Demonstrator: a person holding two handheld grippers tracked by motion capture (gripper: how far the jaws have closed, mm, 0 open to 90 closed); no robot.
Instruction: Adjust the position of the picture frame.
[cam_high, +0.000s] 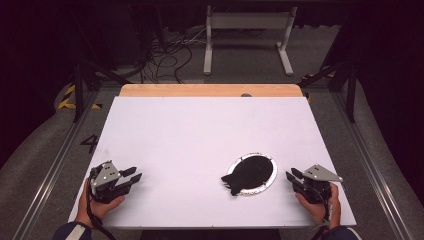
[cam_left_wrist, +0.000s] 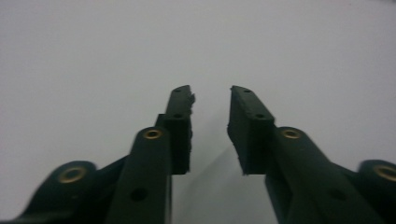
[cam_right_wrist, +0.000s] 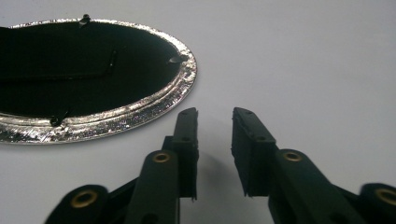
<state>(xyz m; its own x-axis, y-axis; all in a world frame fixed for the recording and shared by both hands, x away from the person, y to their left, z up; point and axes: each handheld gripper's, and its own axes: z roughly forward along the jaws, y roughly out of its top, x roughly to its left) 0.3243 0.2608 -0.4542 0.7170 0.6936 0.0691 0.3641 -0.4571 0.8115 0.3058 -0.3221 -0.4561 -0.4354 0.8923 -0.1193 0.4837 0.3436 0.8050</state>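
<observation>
Both hands rest low at the near edge of the white surface, one at each corner, and nothing is in either grip. The left tool sits well apart from the action, its jaws a little apart with bare white showing between them in the left gripper view; it looks parked there to stay out of the way.

The right tool is the one to watch. It lies just beside the foil tray, jaws pointed toward it, a narrow gap between them and nothing held. In the right gripper view the tray's crinkled silver rim curves just ahead and to the left of the jaw tips, close but not touching.

The tray sits right of centre on the near half of the surface, and a black, dark-coloured piece lies over it, covering most of the inside and spilling past the rim on the near-left side. What that dark piece is made of, I cannot tell; it reads as flat and matte from above.

My read: the right tool is lined up low so a jaw can slide toward that thin rim, which will likely bend easily under a pinch.
</observation>
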